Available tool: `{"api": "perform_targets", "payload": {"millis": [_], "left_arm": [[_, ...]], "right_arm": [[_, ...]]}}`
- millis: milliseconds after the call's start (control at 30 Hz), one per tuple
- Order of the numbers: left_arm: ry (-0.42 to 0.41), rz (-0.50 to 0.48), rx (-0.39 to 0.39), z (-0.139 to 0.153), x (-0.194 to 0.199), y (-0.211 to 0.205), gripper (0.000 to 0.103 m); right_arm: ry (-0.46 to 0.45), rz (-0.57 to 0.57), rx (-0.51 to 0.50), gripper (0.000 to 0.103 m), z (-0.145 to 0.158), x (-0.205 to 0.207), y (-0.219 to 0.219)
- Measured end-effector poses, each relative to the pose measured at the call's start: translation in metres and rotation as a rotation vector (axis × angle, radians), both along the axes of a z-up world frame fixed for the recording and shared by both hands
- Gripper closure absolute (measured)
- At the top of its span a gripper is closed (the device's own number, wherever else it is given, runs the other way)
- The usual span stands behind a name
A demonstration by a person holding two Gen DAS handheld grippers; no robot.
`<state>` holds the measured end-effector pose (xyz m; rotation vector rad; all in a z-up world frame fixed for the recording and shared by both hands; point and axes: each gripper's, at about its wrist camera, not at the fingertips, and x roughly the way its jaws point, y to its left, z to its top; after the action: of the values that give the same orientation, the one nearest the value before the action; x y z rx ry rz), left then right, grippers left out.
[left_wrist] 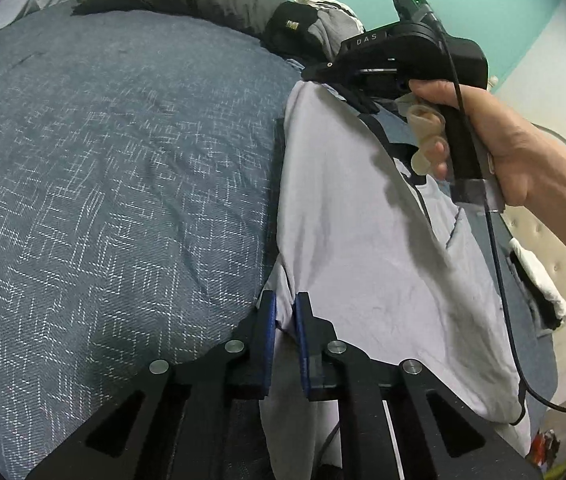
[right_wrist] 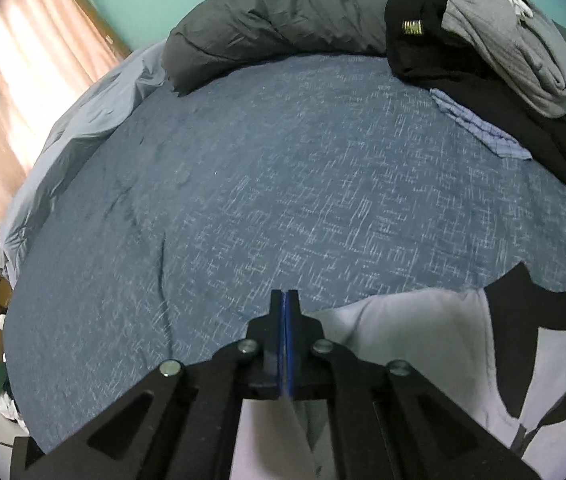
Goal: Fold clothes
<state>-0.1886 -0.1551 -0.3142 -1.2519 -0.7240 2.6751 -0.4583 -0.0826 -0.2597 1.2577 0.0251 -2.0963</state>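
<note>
Two grippers' fingers [left_wrist: 267,312] each clenched on one pale garment [left_wrist: 355,220], one blue bedspread [right_wrist: 263,184], one clothes pile [right_wrist: 483,56]

Home bedroom: bed with blue quilt [right_wrist: 283,184], dark pillow [right_wrist: 275,12], curtained window [right_wrist: 15,92].

Left wrist view: the letters "DAS" stand in pale capitals on the black top housing [left_wrist: 367,40] of the hand-held device at upper right. A small yellow-and-white patch [left_wrist: 293,24] sits on the black garment [left_wrist: 283,34] at the far side of the bed; its marking is too small to read. Right wrist view: the same patch [right_wrist: 412,27] shows only as striped lines, with no legible characters.
</note>
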Motion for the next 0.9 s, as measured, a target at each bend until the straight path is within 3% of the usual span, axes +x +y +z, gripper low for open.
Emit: {"api": "perform_targets", "payload": {"millis": [100,200,267,300,333,500,567,600,633,900], "left_arm": [[0.001,0.012,0.020,0.002,0.008,-0.004,0.092],[0.002,0.029,0.046,0.002,0.012,-0.010,0.092],[0.000,0.032,0.047,0.002,0.013,-0.011,0.092],[-0.001,0.033,0.047,0.002,0.013,-0.011,0.092],[-0.001,0.034,0.045,0.003,0.014,-0.009,0.092],[0.000,0.033,0.029,0.005,0.016,-0.005,0.092],[-0.002,0.032,0.031,0.004,0.015,-0.004,0.092],[-0.003,0.032,0.032,0.004,0.015,-0.004,0.092],[-0.003,0.033,0.033,0.004,0.016,-0.004,0.092],[0.005,0.046,0.051,0.005,0.021,-0.010,0.092]], "right_arm": [[0.036,-0.022,-0.014,0.102,0.008,-0.002,0.007],[-0.016,0.014,-0.059,0.099,0.008,0.000,0.012],[-0.031,0.051,-0.045,0.088,0.006,0.005,0.010],[-0.029,0.076,-0.019,0.073,0.004,0.008,0.005],[-0.035,0.098,0.000,0.066,0.001,0.011,0.001],[-0.068,0.103,-0.011,0.066,-0.017,0.011,-0.008],[-0.064,0.124,-0.008,0.078,-0.022,0.013,-0.011],[-0.070,0.133,-0.007,0.095,-0.025,0.013,-0.012],[-0.068,0.131,0.000,0.099,-0.029,0.011,-0.014],[-0.008,0.075,0.009,0.102,-0.033,0.010,-0.015]]}}
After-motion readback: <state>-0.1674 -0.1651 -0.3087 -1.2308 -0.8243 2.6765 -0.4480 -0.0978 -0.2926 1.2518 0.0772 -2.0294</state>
